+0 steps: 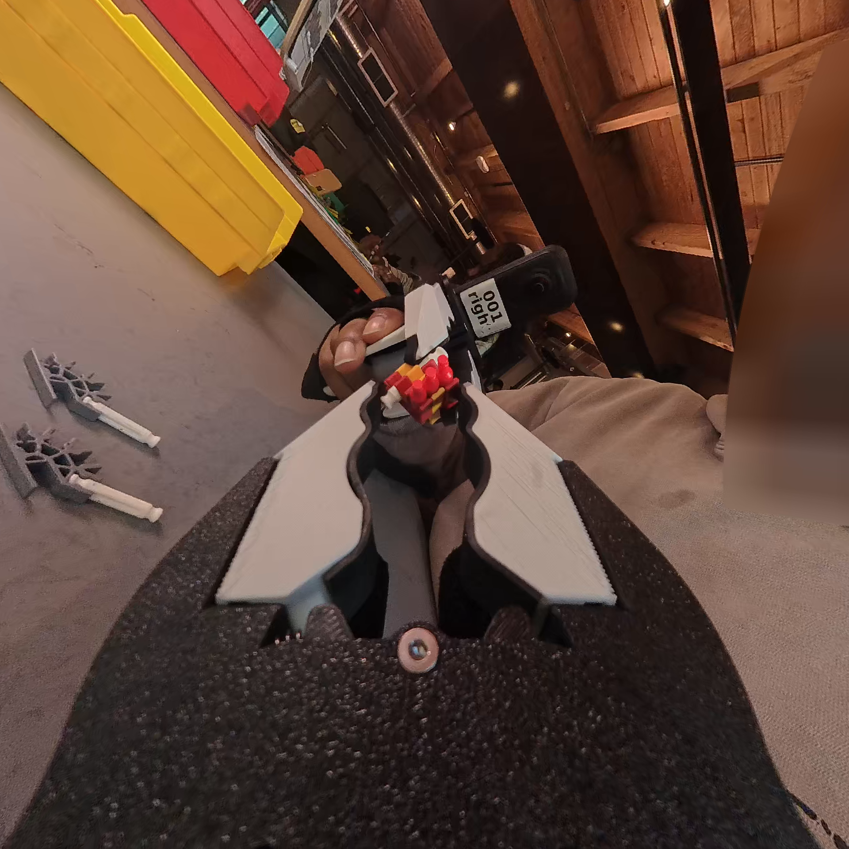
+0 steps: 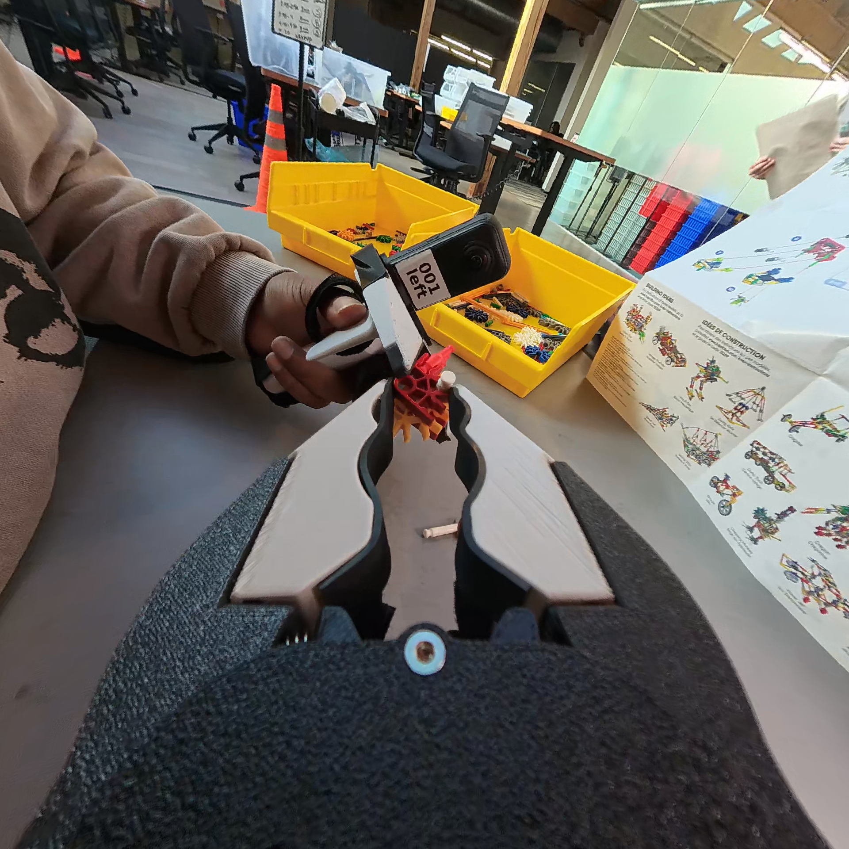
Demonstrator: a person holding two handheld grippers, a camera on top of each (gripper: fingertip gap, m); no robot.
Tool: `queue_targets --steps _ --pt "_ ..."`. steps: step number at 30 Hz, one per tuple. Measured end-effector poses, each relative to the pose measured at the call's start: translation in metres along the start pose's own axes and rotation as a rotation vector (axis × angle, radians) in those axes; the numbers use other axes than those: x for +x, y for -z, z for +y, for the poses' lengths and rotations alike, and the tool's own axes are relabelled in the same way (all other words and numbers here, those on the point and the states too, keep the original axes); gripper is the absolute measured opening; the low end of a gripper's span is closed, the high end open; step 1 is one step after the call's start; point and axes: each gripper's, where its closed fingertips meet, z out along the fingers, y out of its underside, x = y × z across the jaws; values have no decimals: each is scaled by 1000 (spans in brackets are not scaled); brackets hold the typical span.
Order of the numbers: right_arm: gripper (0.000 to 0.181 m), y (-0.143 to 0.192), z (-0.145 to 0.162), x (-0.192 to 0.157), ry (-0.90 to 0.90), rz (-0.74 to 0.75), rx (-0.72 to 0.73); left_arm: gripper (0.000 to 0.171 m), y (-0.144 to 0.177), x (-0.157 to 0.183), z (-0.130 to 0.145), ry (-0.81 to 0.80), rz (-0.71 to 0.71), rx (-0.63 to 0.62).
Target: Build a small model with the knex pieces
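Two grippers pinching one red-and-orange connector cluster [image 2: 422, 404] between them.
Left gripper [image 1: 420, 399] and right gripper [image 2: 420, 409] both clamping it, hiding its sides; two grey connector pieces [image 1: 59, 386] lying left of it.

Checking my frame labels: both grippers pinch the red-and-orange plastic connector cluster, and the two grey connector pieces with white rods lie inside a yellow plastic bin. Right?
Not quite. The two grey connector pieces with white rods lie on the bare grey tabletop, outside the yellow plastic bin, as the left wrist view shows. The rest holds: the left gripper and right gripper both close on the red-and-orange plastic connector cluster.
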Motion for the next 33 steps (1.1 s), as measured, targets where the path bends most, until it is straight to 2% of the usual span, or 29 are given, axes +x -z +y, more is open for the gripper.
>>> queue_targets --steps 10,14,26,33 --pt "21 0 4 5 149 88 -40 32 3 -7 -3 -52 -84 2" --pt "21 0 3 5 202 123 -48 31 3 -5 -3 -54 -73 6" --pt "27 3 -11 -11 7 -26 74 29 -1 19 7 -115 72 -77" --pt "26 3 -15 -12 7 -18 72 29 -2 21 4 -56 120 -42"
